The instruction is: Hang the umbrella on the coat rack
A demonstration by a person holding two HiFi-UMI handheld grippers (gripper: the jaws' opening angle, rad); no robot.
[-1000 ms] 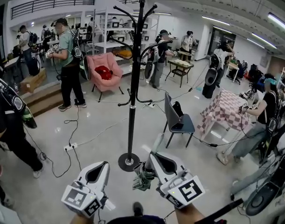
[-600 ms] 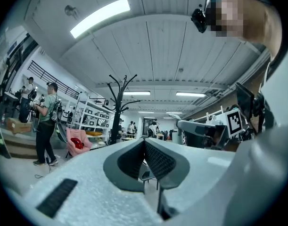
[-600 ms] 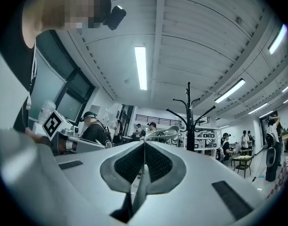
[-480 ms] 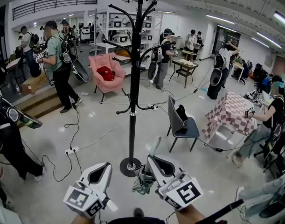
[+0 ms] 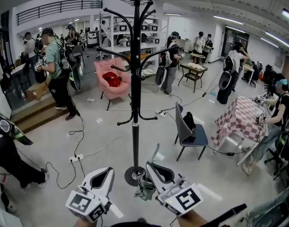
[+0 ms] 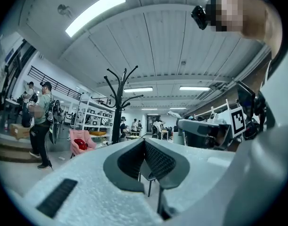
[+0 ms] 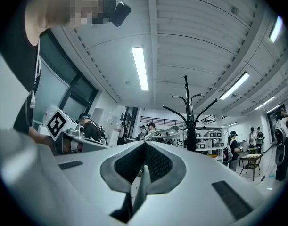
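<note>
Now right gripper (image 5: 151, 168) clamped on umbrella (image 5: 144, 189), hook end up for coat rack (image 5: 135, 79) at 12 o'clock; left gripper (image 5: 105, 171) closed, empty.

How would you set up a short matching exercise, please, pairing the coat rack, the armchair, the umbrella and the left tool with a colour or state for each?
Things:
1. coat rack
2. armchair
3. umbrella
4. left tool

Colour or state:
A. pink
B. gripped in the right tool
C. shut, with nothing between its jaws
D. black, standing upright on the floor

Right pairs: 1-D, 2-A, 3-B, 4-C.
</note>
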